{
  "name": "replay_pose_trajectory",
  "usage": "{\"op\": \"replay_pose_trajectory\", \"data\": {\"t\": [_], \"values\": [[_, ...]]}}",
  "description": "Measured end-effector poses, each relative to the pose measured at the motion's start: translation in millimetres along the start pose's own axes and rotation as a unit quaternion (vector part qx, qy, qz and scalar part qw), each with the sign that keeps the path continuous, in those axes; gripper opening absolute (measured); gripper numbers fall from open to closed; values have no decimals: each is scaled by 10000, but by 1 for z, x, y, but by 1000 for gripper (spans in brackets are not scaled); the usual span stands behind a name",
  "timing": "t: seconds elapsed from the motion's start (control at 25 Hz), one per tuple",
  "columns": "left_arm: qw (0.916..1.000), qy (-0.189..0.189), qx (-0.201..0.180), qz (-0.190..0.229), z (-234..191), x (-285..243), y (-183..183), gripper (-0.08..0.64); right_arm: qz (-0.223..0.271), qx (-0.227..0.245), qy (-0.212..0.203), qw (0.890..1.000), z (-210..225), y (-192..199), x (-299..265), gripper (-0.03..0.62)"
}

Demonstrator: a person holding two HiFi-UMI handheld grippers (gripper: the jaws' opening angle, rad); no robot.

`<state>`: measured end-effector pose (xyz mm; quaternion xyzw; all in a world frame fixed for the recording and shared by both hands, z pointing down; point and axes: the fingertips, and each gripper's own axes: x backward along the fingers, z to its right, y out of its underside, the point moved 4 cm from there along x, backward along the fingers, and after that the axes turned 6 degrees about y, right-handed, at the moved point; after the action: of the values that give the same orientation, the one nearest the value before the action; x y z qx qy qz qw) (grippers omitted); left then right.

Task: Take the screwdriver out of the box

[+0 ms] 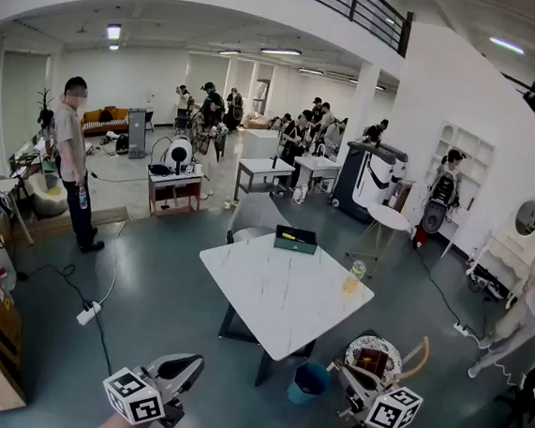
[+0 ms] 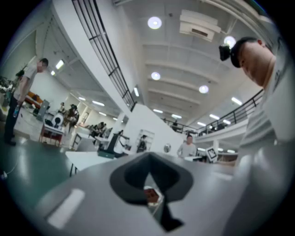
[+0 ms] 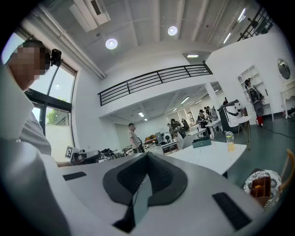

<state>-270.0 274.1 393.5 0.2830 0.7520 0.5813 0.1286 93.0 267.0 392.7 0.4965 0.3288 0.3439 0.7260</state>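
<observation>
A dark green box [image 1: 295, 239] sits at the far edge of the white square table [image 1: 279, 294], and a yellow-handled screwdriver [image 1: 288, 236] lies inside it. Both grippers hover low at the near side, well short of the table. My left gripper [image 1: 197, 363] is shut with nothing in it, and so is my right gripper [image 1: 340, 369]. In the left gripper view the closed jaws [image 2: 148, 162] point towards the table [image 2: 85, 159] and the box [image 2: 105, 155]. The right gripper [image 3: 146, 160] also has empty, closed jaws, and beyond it stand the table [image 3: 207, 157] and the box [image 3: 202, 143].
A glass of orange drink [image 1: 353, 277] stands at the table's right edge. A blue bin [image 1: 309, 380] sits under the near corner, next to a chair with a patterned cushion [image 1: 374, 355]. A grey chair [image 1: 256, 219] stands behind the table. A person [image 1: 73, 161] stands at far left; a power strip [image 1: 88, 312] lies on the floor.
</observation>
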Motion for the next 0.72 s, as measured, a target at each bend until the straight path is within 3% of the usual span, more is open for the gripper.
{"op": "replay_pose_trajectory", "data": {"t": [0.48, 0.72], "values": [[9999, -8, 110, -62, 16, -18, 4, 4, -98, 55, -91, 9999, 15, -1, 9, 8], [9999, 15, 86, -91, 20, -30, 6, 3, -37, -151, -30, 9999, 30, -5, 12, 8]]}}
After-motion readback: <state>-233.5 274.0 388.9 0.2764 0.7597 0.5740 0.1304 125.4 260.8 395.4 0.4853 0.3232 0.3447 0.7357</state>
